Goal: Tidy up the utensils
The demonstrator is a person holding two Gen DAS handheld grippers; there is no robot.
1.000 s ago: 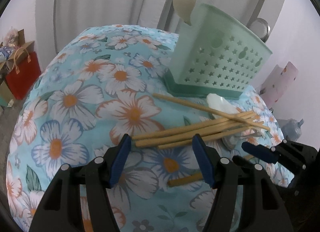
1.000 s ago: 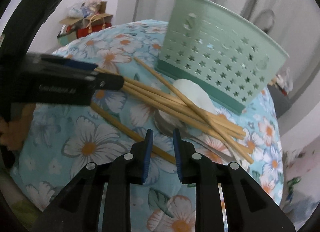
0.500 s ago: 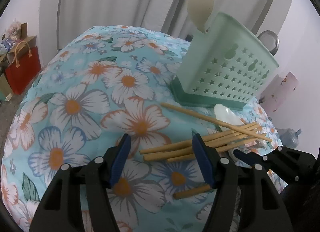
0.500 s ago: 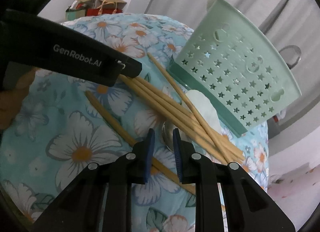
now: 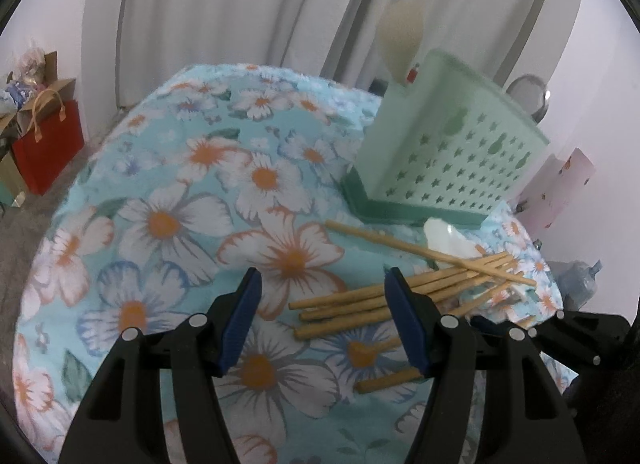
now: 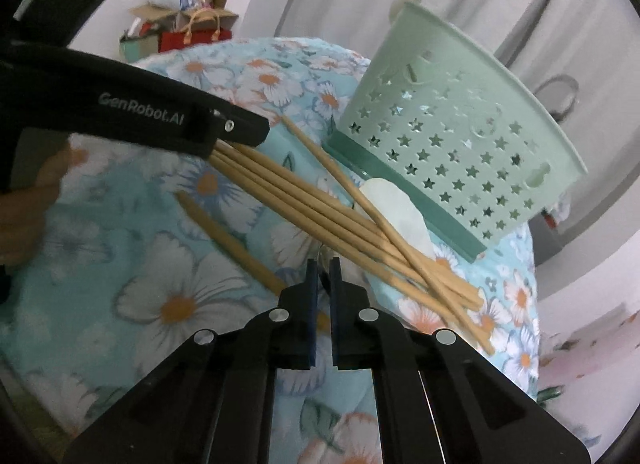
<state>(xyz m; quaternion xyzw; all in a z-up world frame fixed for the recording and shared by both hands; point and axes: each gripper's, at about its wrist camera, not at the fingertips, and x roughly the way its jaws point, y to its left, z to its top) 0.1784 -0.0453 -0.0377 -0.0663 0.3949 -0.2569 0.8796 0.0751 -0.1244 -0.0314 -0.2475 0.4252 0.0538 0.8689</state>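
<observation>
Several wooden chopsticks [image 5: 360,304] [image 6: 312,208] lie fanned out on the flowered tablecloth in front of a pale green star-punched utensil holder [image 5: 452,160] [image 6: 460,152]. My left gripper [image 5: 324,280] is open, and the chopsticks' near ends sit between its fingers, close to the right one. My right gripper [image 6: 324,260] has its jaws closing down to a sliver on a thin metal spoon [image 6: 321,253] half hidden under the chopsticks. A white ceramic spoon [image 6: 396,208] [image 5: 444,236] lies by the holder's base. One more chopstick [image 6: 228,236] lies apart.
A pale spoon [image 5: 400,36] and a metal ladle [image 5: 528,92] stand in the holder. A person's hand [image 6: 24,208] holds the left gripper. A red gift bag [image 5: 48,144] and a water bottle [image 5: 580,276] sit on the floor beyond the round table's edge.
The right gripper's jaws have come together from a finger-wide gap to nearly touching, now pinching the metal spoon. The left gripper stays open over the chopstick ends.
</observation>
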